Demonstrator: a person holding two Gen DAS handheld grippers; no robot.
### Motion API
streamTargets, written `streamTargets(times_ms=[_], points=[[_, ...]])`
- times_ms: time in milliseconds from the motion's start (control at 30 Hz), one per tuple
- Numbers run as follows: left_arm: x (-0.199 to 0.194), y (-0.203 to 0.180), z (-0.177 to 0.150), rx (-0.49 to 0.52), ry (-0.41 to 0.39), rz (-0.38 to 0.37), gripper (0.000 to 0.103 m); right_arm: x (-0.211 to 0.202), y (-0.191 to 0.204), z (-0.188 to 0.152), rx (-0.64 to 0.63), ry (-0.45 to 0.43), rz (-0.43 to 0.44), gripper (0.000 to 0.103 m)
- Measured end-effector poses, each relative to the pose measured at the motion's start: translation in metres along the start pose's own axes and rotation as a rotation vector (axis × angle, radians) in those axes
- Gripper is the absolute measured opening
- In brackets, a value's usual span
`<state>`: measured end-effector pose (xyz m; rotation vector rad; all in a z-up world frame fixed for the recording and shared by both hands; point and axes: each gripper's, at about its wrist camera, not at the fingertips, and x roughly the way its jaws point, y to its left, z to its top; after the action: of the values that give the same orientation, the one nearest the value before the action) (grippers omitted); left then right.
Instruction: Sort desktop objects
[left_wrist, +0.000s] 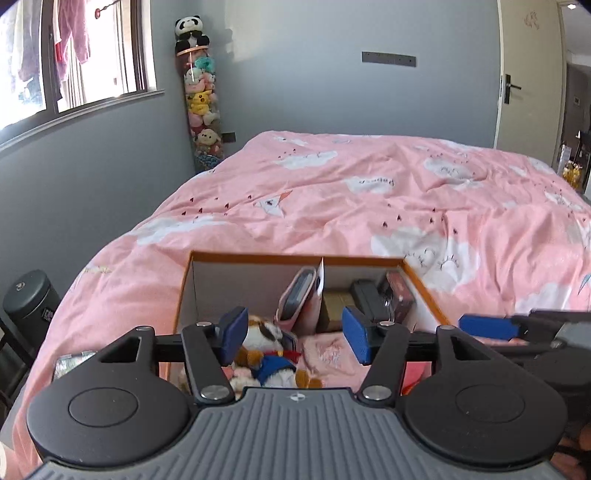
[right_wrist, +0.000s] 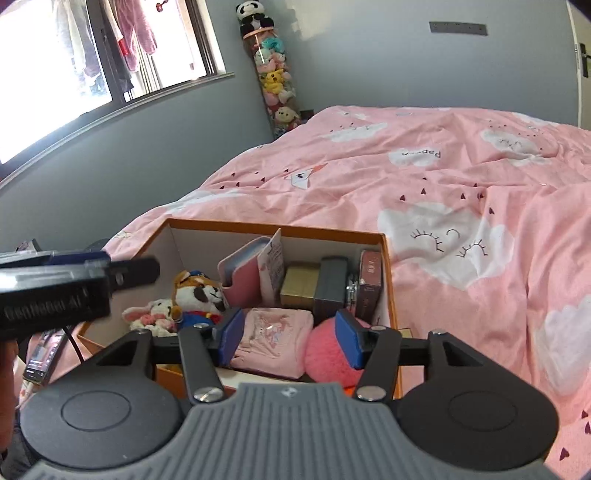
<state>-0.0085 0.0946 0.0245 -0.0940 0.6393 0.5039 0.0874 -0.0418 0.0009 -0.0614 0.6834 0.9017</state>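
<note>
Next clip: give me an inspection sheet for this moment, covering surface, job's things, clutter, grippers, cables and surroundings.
Surface: bed with pink cloud-print quilt.
Job's things: orange box split by a card divider; plush dog, plush rabbit, folded pink cloth, pink ball and pink case on one side; small boxes on the other.
Clutter: phone beside the box.
Grippers: left gripper and right gripper open, nothing between the fingers.
Cables: black cable below the left gripper.
Surroundings: window, tube of plush toys, door.
</note>
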Motion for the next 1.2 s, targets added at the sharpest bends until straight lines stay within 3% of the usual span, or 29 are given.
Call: streamTargets(times_ms=[233,533,700,1200], points=[[0.014,-0.005,-0.022,-0.039,0.031,0.043,0.071,0.008,0.002,-0.022,0.02,0.036,-0.045,0.061],[0.026,0.004,-0.037,-0.02,0.101,0.107,0.072,0.018,0.007,-0.036,0.006,0.058,-0.001,0.064],[0.036,-0.003,-0.044,0.005,0.163,0.12,0.072,0.024,0.002,-0.036,0.034,0.063,-0.018,0.064],[0.044,-0.001,-0.05,0.003,0.181,0.123,0.074,0.031,-0.005,-0.044,0.052,0.075,-0.011,0.067]])
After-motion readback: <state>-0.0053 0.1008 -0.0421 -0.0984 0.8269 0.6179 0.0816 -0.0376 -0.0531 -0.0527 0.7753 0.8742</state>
